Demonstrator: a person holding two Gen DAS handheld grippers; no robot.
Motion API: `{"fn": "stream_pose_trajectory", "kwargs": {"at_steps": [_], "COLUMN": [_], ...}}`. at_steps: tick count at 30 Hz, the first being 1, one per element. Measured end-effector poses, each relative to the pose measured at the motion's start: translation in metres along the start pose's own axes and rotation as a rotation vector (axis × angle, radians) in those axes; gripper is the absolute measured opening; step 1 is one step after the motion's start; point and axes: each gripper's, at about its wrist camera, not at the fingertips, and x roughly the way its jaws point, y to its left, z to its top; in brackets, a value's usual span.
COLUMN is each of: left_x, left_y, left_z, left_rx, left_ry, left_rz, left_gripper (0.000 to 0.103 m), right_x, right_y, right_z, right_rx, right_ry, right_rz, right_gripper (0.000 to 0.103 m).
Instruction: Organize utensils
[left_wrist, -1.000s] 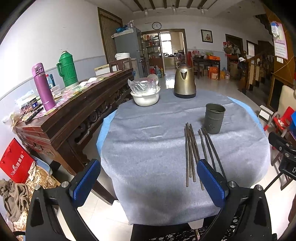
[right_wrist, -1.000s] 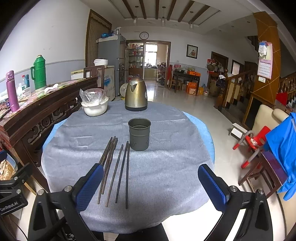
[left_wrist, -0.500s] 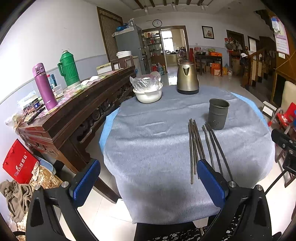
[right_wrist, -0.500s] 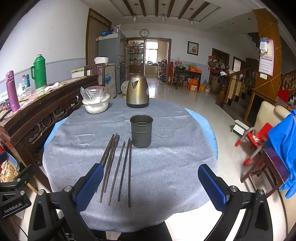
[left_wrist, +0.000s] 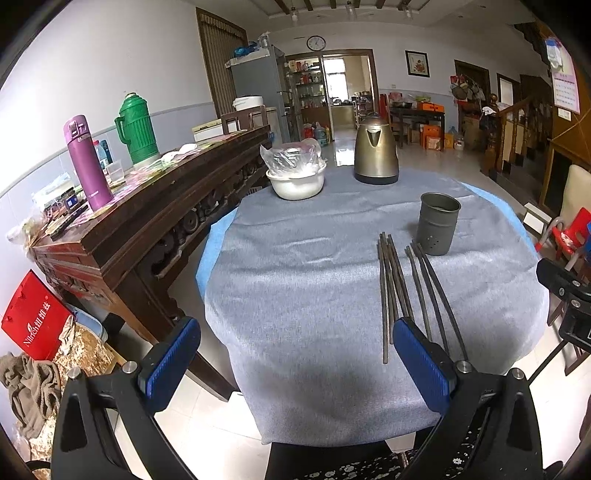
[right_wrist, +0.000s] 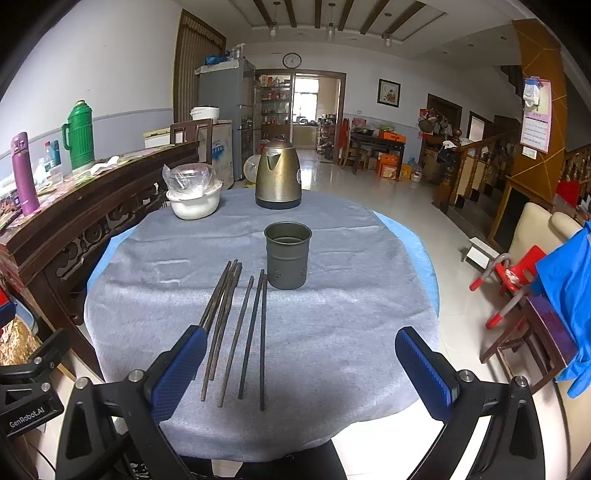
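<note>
Plainly, chopsticks (right_wrist: 236, 325): thin, stiff, likely slippery, lying ahead of both tongs; pinching mid-length looks best.
Holder (right_wrist: 287, 254): sitting beyond them, upright.
Left gripper (left_wrist: 295, 363): gaping, holding nothing.
Right gripper (right_wrist: 301, 373): gaping, holding nothing.

from my seat both feeds are bright and evenly lit by daylight. the strongest source is the far doorway (right_wrist: 317, 107), blown out to near white, and it throws a glossy glare on the floor tiles (right_wrist: 373, 184). a soft shadow pools on the grey tablecloth (left_wrist: 332, 373) at its near edge in the left view. focus is sharp across the table, softer in the far room. heavy fisheye bending curves the walls, and black vignette fills every corner. no motion blur that i can see.
</note>
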Motion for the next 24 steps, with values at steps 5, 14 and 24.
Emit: {"fn": "stream_pose_trajectory", "kwargs": {"at_steps": [5,14,24], "left_x": [0.009,0.070,0.167], "left_y": [0.001,0.011,-0.011], "left_z": [-0.001,0.010,0.027], "left_rx": [-0.003,-0.051,-0.060], "left_ry": [0.022,0.154,0.340], "left_rz": [-0.014,-0.180,-0.359], "left_gripper": [0.103,0.103,0.068], "right_x": [0.011,0.088,0.191], "right_y": [-0.001,-0.017,0.003], "right_z": [0.003,0.013,0.010], "right_rx": [0.010,0.076,0.080], "right_ry": [0.018,0.152,0.309], "right_rz": [0.018,0.219,0.326], "right_gripper": [0.103,0.054,0.030]}}
